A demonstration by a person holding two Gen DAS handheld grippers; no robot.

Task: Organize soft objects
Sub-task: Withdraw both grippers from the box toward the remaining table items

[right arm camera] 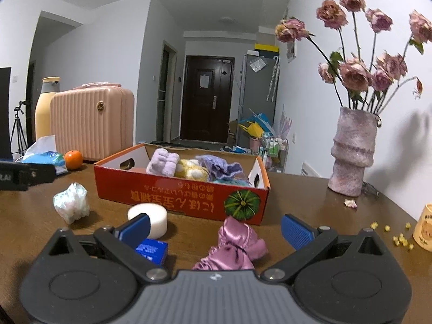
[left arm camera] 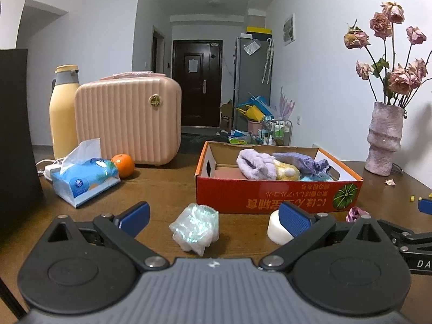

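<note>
A red cardboard box [left arm camera: 272, 195] [right arm camera: 172, 191] stands on the brown table and holds a lilac towel [left arm camera: 255, 163] [right arm camera: 163, 163], a yellow plush [left arm camera: 287, 171] and a purple knit piece [left arm camera: 305, 162]. My left gripper [left arm camera: 216, 216] is open, with a crumpled iridescent white cloth [left arm camera: 195, 228] [right arm camera: 71, 202] lying between its fingers. A white foam puck [left arm camera: 278, 228] [right arm camera: 151, 218] sits by its right finger. My right gripper [right arm camera: 216, 229] is open around a pink satin scrunchie [right arm camera: 233, 245] [left arm camera: 355, 213] on the table.
A tissue pack [left arm camera: 83, 179], an orange [left arm camera: 122, 164], a pink case [left arm camera: 128, 122] and a yellow flask [left arm camera: 62, 113] stand at the left. A vase of dried roses [right arm camera: 351, 154] stands at the right. A small blue box [right arm camera: 152, 249] lies under my right gripper's left finger. A yellow cup [right arm camera: 424, 228] and crumbs sit far right.
</note>
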